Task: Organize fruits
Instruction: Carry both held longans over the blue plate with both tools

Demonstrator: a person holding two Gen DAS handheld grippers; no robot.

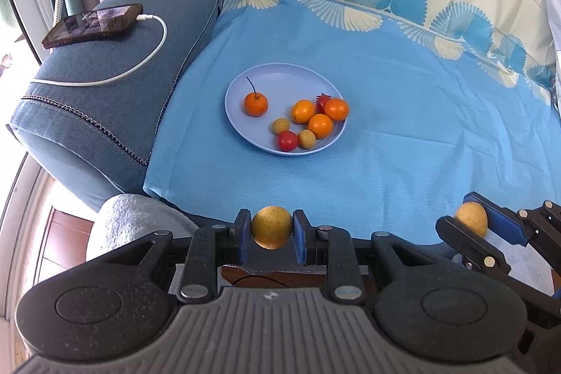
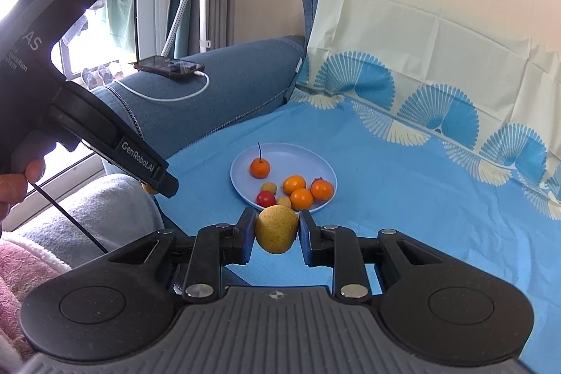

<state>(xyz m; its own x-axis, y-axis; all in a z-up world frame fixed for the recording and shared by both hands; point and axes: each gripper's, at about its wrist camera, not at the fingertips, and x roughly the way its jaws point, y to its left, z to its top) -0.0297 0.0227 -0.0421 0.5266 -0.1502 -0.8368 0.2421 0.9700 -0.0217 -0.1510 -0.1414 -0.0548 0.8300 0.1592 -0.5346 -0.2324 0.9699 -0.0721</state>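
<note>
My left gripper (image 1: pixel 272 231) clamps a yellow-brown fruit (image 1: pixel 272 226) | my right gripper (image 2: pixel 276 230) clamps a second yellow fruit (image 2: pixel 276 229) | blue plate (image 2: pixel 245 160) lies straight ahead of both | right judged nearer.

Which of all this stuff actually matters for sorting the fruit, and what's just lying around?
Part of the job:
- left hand-held gripper, clamping a yellow-brown fruit
- right hand-held gripper, clamping a second one
- blue plate of small fruits

Just lying about:
- phone
- white charging cable
</note>
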